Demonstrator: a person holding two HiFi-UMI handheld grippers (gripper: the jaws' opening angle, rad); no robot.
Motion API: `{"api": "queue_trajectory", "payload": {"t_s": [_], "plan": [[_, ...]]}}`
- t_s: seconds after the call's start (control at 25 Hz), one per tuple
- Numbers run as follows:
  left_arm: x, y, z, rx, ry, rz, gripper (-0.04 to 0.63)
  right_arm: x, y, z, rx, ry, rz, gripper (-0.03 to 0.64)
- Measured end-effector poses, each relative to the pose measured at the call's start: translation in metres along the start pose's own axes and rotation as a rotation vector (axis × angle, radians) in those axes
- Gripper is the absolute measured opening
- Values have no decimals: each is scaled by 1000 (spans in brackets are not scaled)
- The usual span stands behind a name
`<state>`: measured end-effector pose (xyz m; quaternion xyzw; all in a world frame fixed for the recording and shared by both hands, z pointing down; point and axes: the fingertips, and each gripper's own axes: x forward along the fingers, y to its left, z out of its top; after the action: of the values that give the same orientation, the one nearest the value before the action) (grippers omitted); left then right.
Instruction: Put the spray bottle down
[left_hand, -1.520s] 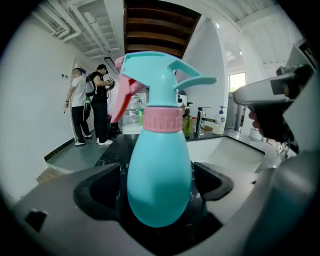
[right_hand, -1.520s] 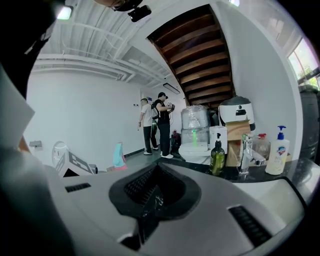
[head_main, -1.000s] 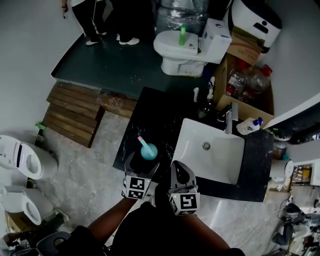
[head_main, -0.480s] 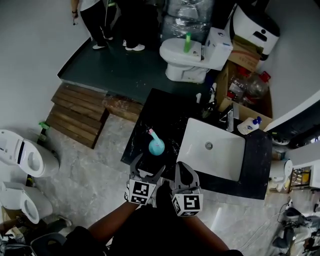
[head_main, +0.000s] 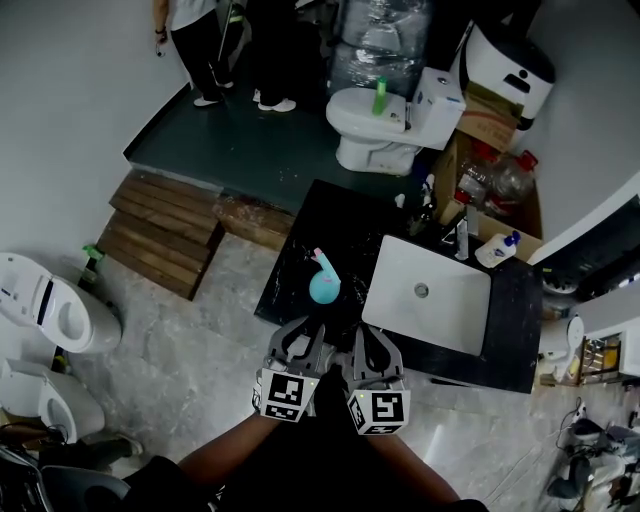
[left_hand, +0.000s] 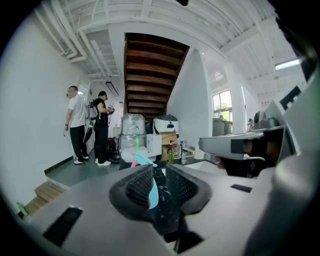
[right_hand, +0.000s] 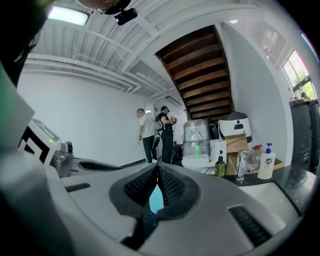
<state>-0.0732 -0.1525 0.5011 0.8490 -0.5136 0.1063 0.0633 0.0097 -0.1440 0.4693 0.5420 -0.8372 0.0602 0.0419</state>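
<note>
The spray bottle (head_main: 323, 287) is showing turquoise with a pink trigger, standing on a black, white-veined counter (head_main: 295, 260). At its three o'clock a sink (head_main: 440, 310) is gleaming white. At its six o'clock, the left gripper (head_main: 300, 328) and right gripper (head_main: 372, 332) are wearing black-and-white square markers on grey bodies.

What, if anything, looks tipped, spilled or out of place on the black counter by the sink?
Nothing stands out. The spray bottle stands upright on the black counter, left of the sink; no spill shows around it.
</note>
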Motion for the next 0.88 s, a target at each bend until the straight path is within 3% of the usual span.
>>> {"api": "queue_trajectory", "payload": {"t_s": [0.36, 0.68, 0.88], "plan": [[-44, -7, 18, -46, -69, 48, 19, -25, 23, 9, 4, -26, 20, 15], [-77, -10, 30, -98, -102, 74, 13, -34, 49, 15, -18, -22, 55, 15], [-85, -7, 37, -83, -118, 93, 14, -36, 53, 20, -49, -24, 52, 15]]}}
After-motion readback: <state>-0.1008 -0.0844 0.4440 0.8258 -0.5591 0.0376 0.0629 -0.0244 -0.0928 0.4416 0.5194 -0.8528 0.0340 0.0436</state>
